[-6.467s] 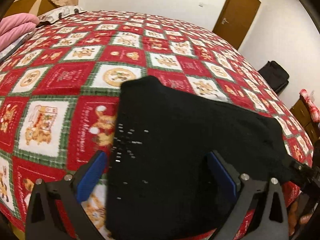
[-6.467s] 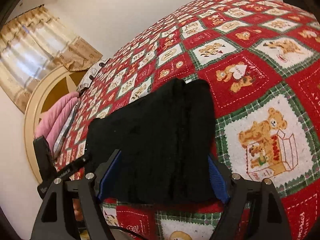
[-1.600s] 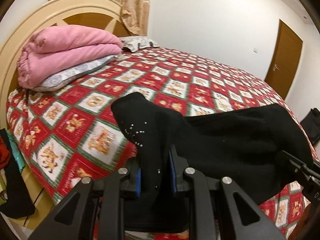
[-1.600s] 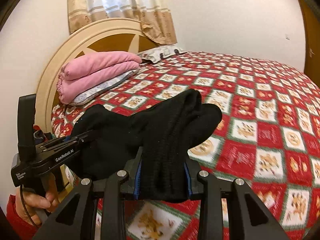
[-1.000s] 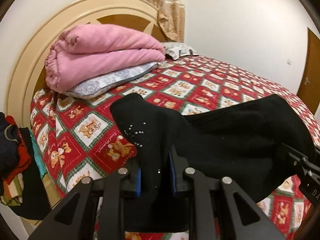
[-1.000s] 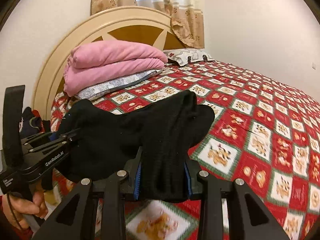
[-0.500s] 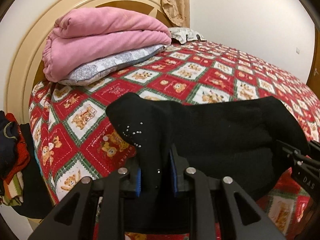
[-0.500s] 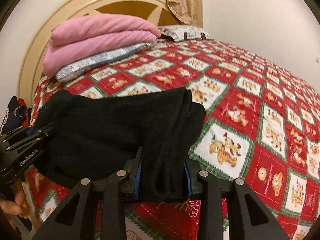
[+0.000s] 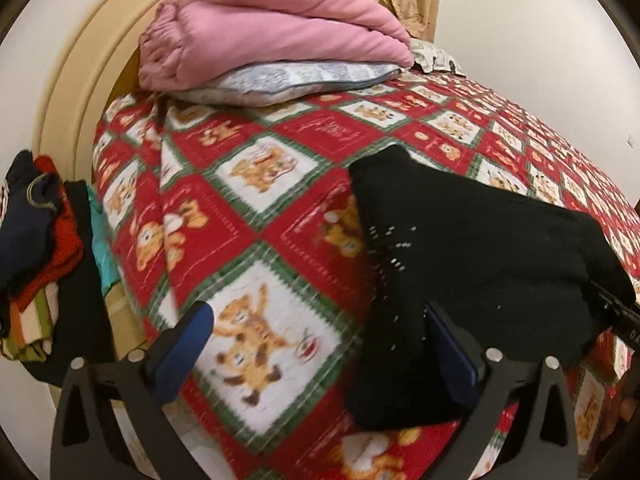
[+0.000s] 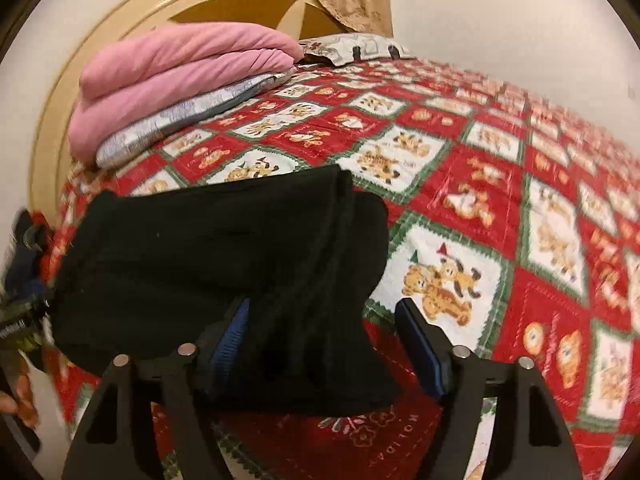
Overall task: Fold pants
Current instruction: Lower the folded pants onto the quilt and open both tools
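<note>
The folded black pants (image 9: 472, 264) lie on the red Christmas-print bedspread (image 9: 248, 216) near the bed's front corner. They also show in the right wrist view (image 10: 224, 264). My left gripper (image 9: 316, 332) is open, its jaws wide apart; the left end of the pants lies by its right finger. My right gripper (image 10: 324, 328) is open around the right end of the pants, which rests between the blue pads (image 10: 230, 336) without being squeezed.
A folded pink blanket (image 9: 272, 28) on a grey pillow (image 9: 280, 80) lies by the cream headboard (image 10: 224, 0). A pile of coloured clothes (image 9: 32, 248) sits beside the bed at the left. The bedspread stretches away to the right.
Both grippers were shut on the pants and carried them toward the headboard end. Now both have opened, and the pants rest on the bedspread.
</note>
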Motion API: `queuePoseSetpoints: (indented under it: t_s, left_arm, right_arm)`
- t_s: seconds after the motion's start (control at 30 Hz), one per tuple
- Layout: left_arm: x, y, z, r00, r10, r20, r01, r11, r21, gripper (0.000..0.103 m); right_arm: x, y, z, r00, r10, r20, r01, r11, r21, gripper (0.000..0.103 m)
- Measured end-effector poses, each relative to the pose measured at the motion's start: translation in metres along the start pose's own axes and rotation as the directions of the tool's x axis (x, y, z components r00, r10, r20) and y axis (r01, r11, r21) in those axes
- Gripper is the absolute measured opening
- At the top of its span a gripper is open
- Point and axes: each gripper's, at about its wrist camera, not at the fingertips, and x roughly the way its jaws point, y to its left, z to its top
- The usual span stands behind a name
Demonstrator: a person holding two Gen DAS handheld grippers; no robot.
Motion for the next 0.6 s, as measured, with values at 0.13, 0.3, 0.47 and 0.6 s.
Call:
queuePoseSetpoints:
  t_s: [0.13,0.3,0.47,0.6]
  left_arm:
    - [-0.013,-0.004,-0.001,1.000,0.024,0.009,-0.024,0.999,0.027,0.103]
    - [-0.030,-0.014,0.003,0.998,0.042,0.054,-0.045,0.997,0.067,0.103]
    - [-0.049,-0.040,0.007,0.992,-0.008,0.124,-0.004,0.996,0.092,0.103]
    - [-0.052,-0.069,0.004,0.989,-0.079,0.123,0.062,0.988,0.138,0.102]
  right_arm:
    - [-0.022,-0.017,-0.003,0.998,0.042,0.047,-0.046,0.995,0.091,0.075]
    - [-0.075,-0.004,-0.009,0.969,-0.097,0.228,0.077,0.993,0.094,0.075]
    - [-0.089,0.042,-0.015,0.961,-0.091,0.262,0.119,0.989,-0.093,0.041]
    - [-0.064,0.036,-0.023,0.986,-0.056,0.156,0.065,0.997,-0.051,0.031]
